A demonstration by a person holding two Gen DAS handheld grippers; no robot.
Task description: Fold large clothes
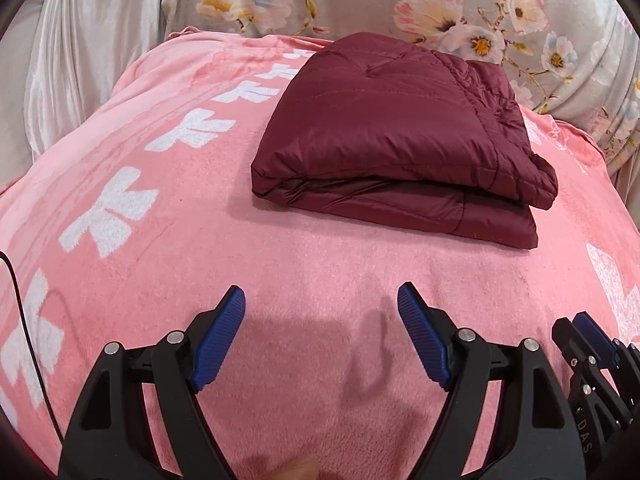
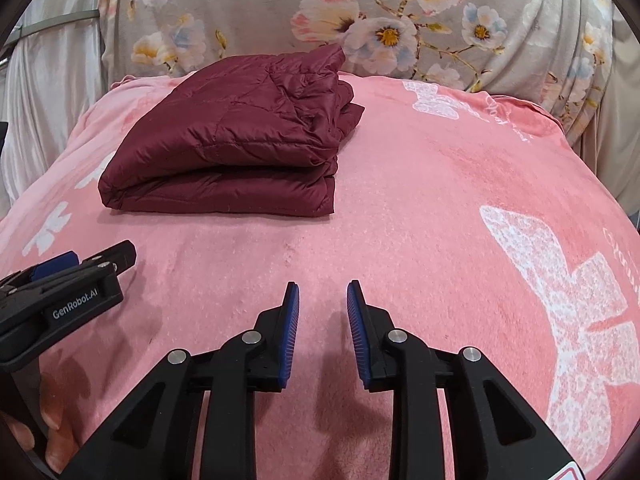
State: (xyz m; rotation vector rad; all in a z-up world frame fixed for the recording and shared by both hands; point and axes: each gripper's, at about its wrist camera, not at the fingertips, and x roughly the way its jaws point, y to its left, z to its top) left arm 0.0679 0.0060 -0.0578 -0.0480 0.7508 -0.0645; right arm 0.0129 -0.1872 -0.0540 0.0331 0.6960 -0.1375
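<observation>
A dark red quilted jacket (image 1: 392,136) (image 2: 236,140) lies folded in a thick rectangular stack on the pink blanket (image 1: 280,280) (image 2: 420,200). My left gripper (image 1: 321,296) hovers over bare blanket in front of the stack, jaws wide open and empty. My right gripper (image 2: 323,290) hangs to the right of it, also short of the jacket, jaws a narrow gap apart with nothing between them. Each gripper shows at the edge of the other's view: the right gripper (image 1: 584,332) and the left gripper (image 2: 72,264).
A grey floral cover (image 1: 460,12) (image 2: 360,20) rises behind the blanket. Pale satin fabric (image 1: 92,48) hangs at the far left. A thin black cable (image 1: 24,320) runs along the left edge. A hand (image 2: 52,420) grips the left tool's handle.
</observation>
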